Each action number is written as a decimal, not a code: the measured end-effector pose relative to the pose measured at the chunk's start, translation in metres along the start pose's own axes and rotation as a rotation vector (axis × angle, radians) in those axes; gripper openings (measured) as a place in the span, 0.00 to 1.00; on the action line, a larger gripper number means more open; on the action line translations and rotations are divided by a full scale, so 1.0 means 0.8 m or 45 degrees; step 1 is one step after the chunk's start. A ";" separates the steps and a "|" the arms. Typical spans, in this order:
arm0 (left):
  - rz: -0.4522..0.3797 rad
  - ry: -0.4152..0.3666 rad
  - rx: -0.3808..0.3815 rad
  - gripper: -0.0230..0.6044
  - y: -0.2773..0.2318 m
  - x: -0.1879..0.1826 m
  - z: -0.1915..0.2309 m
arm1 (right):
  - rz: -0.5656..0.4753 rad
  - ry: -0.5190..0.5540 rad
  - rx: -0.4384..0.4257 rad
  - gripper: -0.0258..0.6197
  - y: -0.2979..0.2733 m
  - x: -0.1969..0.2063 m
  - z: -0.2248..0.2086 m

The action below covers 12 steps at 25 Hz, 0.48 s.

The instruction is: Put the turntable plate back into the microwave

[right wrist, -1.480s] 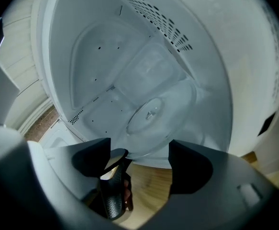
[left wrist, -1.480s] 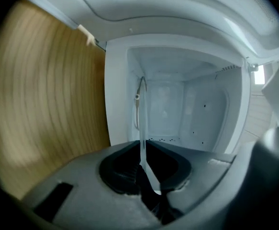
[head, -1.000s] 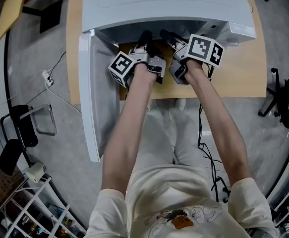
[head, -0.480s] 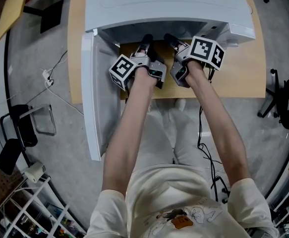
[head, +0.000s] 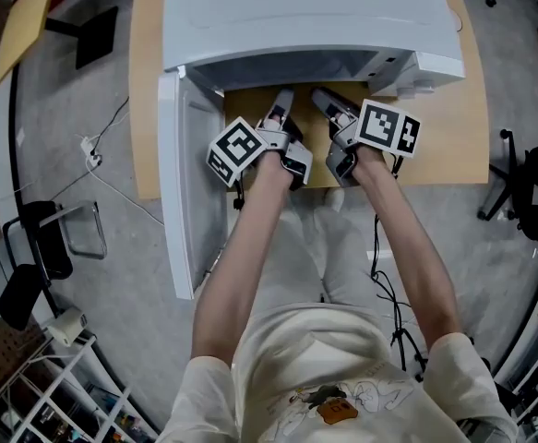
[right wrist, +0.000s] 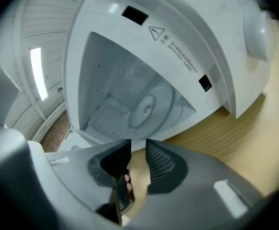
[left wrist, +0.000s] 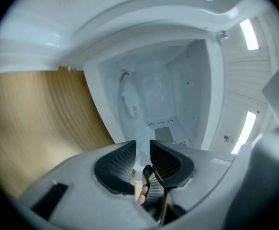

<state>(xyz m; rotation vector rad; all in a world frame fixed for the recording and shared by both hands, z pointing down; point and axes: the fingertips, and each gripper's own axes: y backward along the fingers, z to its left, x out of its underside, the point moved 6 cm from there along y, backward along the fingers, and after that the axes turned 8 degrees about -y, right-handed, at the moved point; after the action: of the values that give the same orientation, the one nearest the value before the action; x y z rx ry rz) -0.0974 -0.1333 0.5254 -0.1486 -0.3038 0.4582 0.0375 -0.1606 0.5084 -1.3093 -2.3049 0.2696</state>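
Observation:
The clear glass turntable plate lies flat on the floor of the white microwave, centred on its hub, and no gripper touches it. The left gripper view shows the plate deep in the cavity. My left gripper and right gripper hover over the wooden table just outside the opening. The left gripper has its jaws closing with a gap and nothing between them. The right gripper is also closing on nothing.
The microwave door hangs open at the left, past the table's front edge. A control-panel side sticks out at the right. Cables and a chair are on the floor at the left, with an office chair at the right.
Both grippers have drawn back out of the microwave opening toward me; their tips now show over the table. The left gripper has rolled a little.

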 end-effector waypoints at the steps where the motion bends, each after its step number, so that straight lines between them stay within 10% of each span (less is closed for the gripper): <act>1: 0.014 -0.050 0.005 0.16 0.012 0.006 -0.011 | 0.011 0.021 -0.004 0.20 0.009 0.004 0.004; 7: 0.091 -0.234 0.055 0.03 0.104 0.036 -0.054 | 0.070 0.116 0.016 0.11 0.085 0.051 0.027; 12: 0.256 -0.752 0.022 0.03 0.178 0.053 -0.089 | 0.159 0.232 -0.018 0.05 0.142 0.120 0.051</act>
<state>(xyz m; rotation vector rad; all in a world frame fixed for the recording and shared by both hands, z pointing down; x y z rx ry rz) -0.0975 0.0071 0.4395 -0.0226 -0.8689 0.7008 0.0617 -0.0174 0.4574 -1.4252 -2.0819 0.1675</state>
